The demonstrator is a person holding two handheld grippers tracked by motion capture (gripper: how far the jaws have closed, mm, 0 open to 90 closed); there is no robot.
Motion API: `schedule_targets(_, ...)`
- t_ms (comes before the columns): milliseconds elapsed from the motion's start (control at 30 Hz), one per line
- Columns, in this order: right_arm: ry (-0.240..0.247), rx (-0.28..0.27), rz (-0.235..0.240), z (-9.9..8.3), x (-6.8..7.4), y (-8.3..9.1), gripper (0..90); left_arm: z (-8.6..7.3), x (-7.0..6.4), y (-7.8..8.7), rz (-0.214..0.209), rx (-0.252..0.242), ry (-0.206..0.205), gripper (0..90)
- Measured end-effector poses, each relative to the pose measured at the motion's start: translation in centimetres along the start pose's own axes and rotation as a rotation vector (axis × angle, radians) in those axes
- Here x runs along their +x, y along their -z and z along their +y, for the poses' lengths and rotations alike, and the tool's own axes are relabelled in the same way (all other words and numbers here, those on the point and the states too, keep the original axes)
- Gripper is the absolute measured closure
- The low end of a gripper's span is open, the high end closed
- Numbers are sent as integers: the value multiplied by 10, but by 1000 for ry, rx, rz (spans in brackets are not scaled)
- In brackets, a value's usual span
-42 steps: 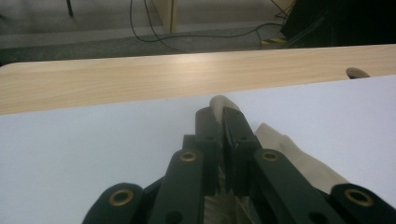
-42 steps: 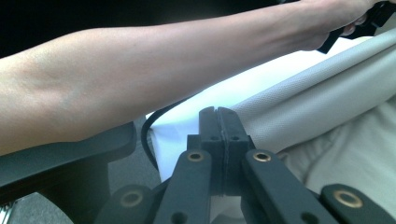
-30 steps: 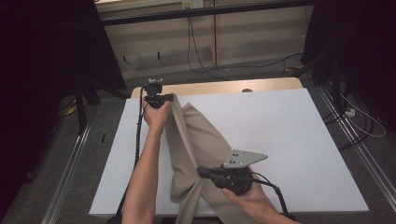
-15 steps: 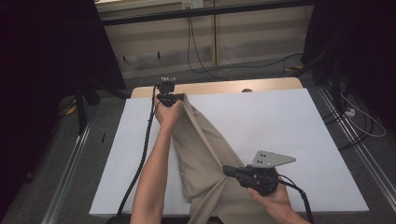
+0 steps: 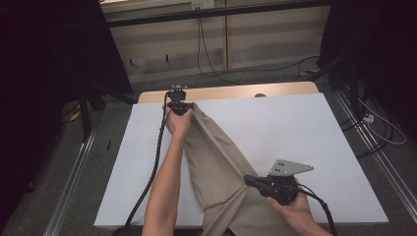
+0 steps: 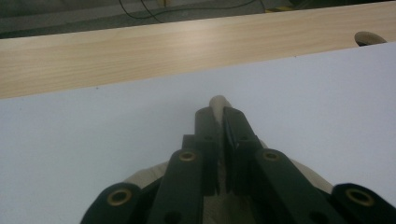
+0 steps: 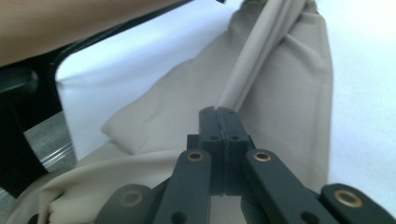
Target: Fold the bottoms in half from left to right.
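A beige cloth garment lies stretched along the white table, from the far left edge down to the near edge, where it hangs over. My left gripper is at the cloth's far end, shut on its tip; the beige cloth pokes out between the closed jaws. My right gripper is near the front edge, shut on a taut ridge of the cloth that runs away toward the left hand.
A wooden strip borders the table's far edge, with a dark round hole in it. Cables trail from both grippers. Metal rails run along the table's sides. The white surface to the right of the cloth is bare.
My left gripper has moved farther away toward the table's back edge, and the right one has shifted right, drawing the cloth out longer and tauter between them.
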State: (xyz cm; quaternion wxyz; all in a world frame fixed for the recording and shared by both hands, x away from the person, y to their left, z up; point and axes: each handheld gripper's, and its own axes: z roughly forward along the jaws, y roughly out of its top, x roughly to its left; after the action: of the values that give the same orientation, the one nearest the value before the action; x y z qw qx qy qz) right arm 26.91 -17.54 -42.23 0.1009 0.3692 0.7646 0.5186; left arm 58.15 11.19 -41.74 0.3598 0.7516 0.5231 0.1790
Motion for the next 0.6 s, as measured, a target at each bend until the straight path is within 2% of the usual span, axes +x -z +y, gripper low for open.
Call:
schedule_targets(67,1,14,-22,-2,-4,-1,900,-1,0,-2,14,4,-1,852)
schedule_targets(133,-12,31,-37,-4,-8,0,900,-3,0,-6,0,6,10,852)
schedule_targets(200,-23,50,-58,-8,-11,0,900,-5,-2,-10,16,8,13,848)
schedule_targets(233,-24,63,-64,-10,-13,0,900,-6,-3,-13,5,8,24,848)
schedule_targets(433,-22,108,-107,-19,-24,1,900,-11,-9,-24,-26,16,22,798)
schedule_targets(500,-36,122,-110,-21,-28,0,900,-12,-9,-25,-55,3,34,720)
schedule_targets(567,-44,147,-125,-24,-32,0,900,-11,-10,-22,-67,-24,37,510)
schedule_targets(600,-48,156,-137,-26,-33,-1,900,-10,-10,-20,-86,-38,21,491)
